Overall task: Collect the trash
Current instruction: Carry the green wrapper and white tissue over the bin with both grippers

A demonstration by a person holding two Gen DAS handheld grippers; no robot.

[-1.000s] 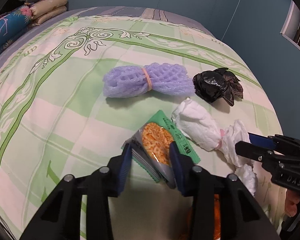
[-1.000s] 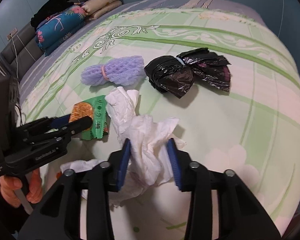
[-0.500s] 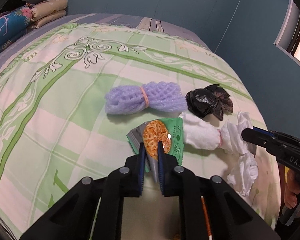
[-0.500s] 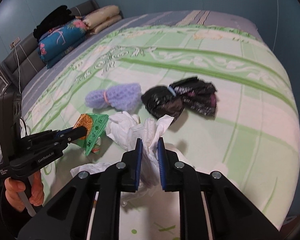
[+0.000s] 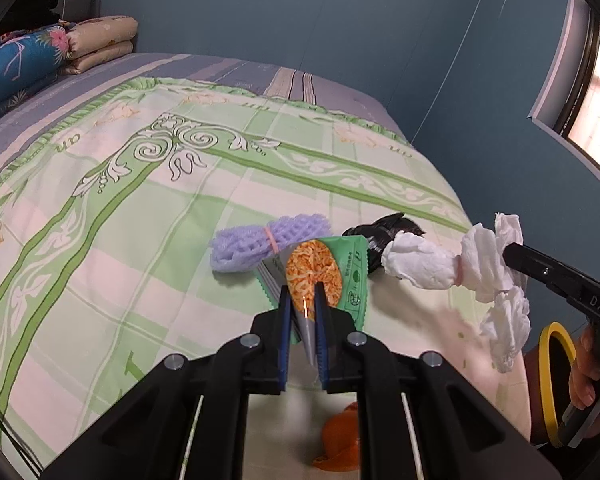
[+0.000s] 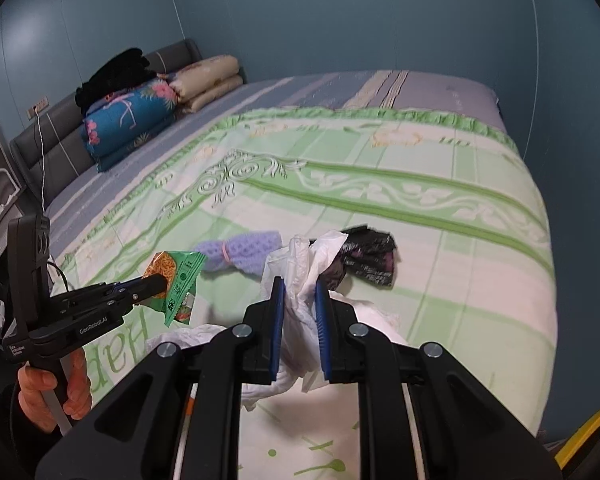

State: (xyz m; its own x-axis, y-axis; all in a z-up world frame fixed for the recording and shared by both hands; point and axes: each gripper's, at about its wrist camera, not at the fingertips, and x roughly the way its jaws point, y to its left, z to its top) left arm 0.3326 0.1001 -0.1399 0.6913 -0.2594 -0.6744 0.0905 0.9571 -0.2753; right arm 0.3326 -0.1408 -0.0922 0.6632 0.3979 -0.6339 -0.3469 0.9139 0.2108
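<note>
My left gripper (image 5: 302, 300) is shut on a green snack wrapper (image 5: 320, 272) with an orange picture and holds it above the bed; it also shows in the right wrist view (image 6: 178, 280). My right gripper (image 6: 298, 292) is shut on a white crumpled plastic bag (image 6: 300, 276), lifted off the bed; the bag shows in the left wrist view (image 5: 452, 268). A purple foam net (image 5: 260, 240) and a black crumpled bag (image 6: 368, 256) lie on the green patterned bedspread (image 5: 140, 220).
An orange peel (image 5: 340, 444) lies on the bed near its front edge under my left gripper. A bin with a yellow rim (image 5: 548, 376) stands off the bed's right side. Folded quilts and pillows (image 6: 140, 112) are stacked at the headboard. More white tissue (image 6: 180, 336) lies near the front.
Both grippers closed on their items, the left on the wrapper and the right on the white bag, and lifted them up off the bed.
</note>
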